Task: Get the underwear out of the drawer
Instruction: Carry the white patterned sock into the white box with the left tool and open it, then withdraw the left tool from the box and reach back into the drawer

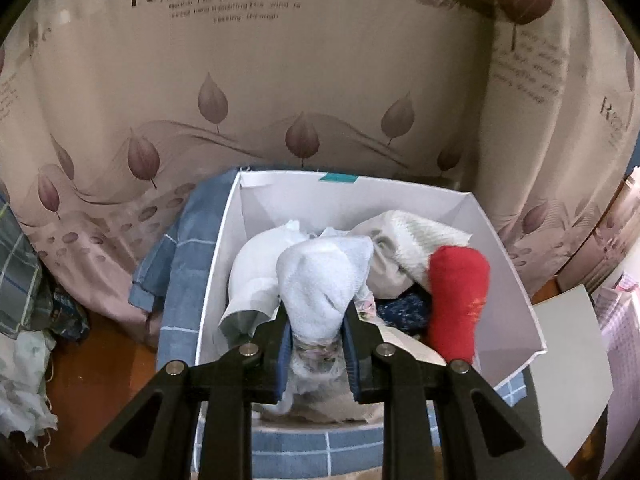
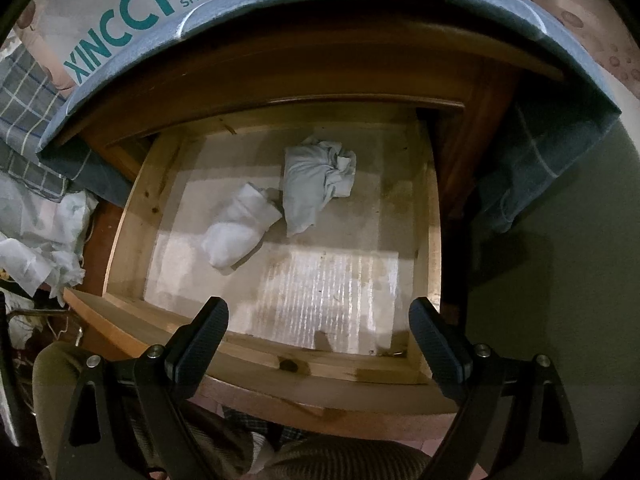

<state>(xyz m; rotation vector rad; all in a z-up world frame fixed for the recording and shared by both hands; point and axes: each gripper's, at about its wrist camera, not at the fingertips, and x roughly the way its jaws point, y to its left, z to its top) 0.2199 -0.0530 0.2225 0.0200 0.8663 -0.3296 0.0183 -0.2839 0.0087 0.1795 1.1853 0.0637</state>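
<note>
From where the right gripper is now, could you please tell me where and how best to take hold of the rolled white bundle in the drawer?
Grip the rolled white bundle across its narrow middle, coming straight down from above. It lies flat on the drawer floor, slanted from lower left to upper right, so turn the open right gripper to span its short width. Its upper end touches the crumpled white garment; stay toward the lower half.

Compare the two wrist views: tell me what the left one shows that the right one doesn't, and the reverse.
Only the left wrist view shows the left tongs shut on a white rolled garment over the white box, which holds a red roll and other folded clothes.

Only the right wrist view shows the open wooden drawer with two pale bundles, a rolled one and a crumpled one, below the open right tongs.

Both show the blue checked cloth and the leaf-print curtain.
</note>
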